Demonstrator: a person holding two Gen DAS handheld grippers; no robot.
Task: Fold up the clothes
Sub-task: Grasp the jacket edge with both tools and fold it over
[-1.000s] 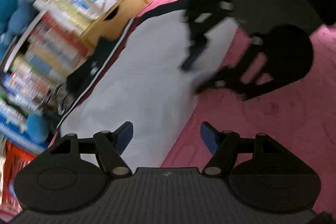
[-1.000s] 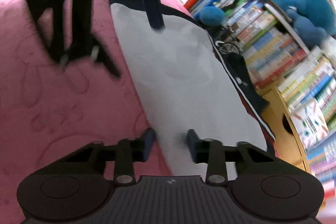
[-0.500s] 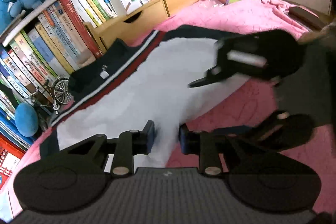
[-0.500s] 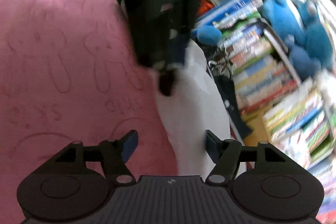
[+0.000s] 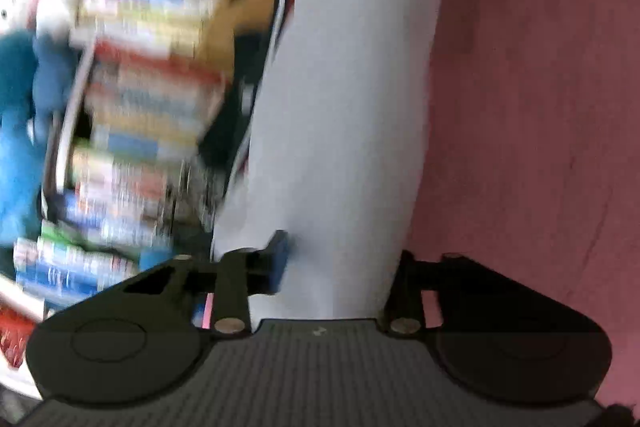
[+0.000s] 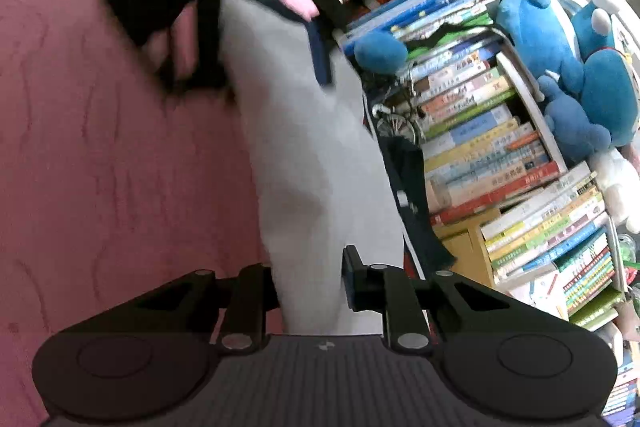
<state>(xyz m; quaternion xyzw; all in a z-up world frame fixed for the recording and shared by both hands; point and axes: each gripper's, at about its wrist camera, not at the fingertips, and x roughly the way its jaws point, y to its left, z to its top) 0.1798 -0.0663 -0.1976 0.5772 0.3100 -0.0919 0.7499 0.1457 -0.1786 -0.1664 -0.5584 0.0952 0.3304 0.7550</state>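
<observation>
Your 2 grippers sit at opposite ends of the white garment point(image 6: 304, 155), which lies in a long strip on the pink bedspread point(image 6: 100, 167). The right gripper point(image 6: 310, 285) has its jaws apart with cloth between them; the left gripper point(image 5: 340, 263) likewise straddles the strip, jaws apart. Close both on the edge together and lift evenly, keeping the dark sleeve point(image 6: 416, 203) beside the right jaw from dragging.

A pink embossed bed cover point(image 6: 112, 155) fills the left side. On the right stands a shelf of colourful books point(image 6: 492, 155) with blue plush toys point(image 6: 560, 51) on top and a wooden drawer unit point(image 6: 466, 247) beside it.
</observation>
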